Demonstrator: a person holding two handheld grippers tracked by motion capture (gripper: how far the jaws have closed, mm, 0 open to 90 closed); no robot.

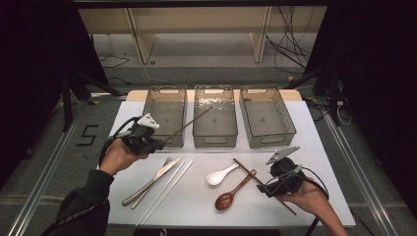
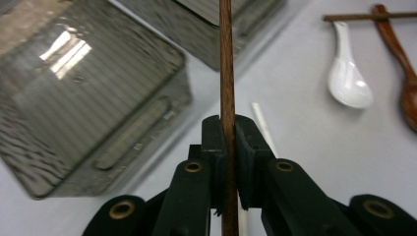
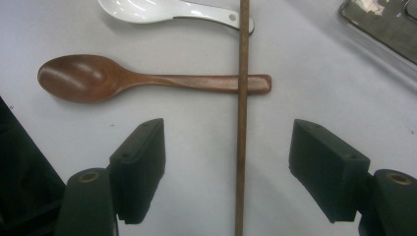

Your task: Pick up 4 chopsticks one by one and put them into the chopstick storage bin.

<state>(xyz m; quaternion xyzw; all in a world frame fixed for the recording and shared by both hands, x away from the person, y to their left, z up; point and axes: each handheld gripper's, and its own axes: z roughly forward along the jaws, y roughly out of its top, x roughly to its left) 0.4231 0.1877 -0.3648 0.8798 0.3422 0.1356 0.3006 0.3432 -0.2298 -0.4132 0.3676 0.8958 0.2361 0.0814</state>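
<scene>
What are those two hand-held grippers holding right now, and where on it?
The left hand-held gripper pinches a brown chopstick near one end. The right hand-held gripper holds nothing, open astride a second chopstick on the table.

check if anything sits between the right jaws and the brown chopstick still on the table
Nothing visible does. The right gripper is open, and the brown chopstick lies between its jaws on the table. Farther along, the stick crosses the wooden spoon handle.
</scene>
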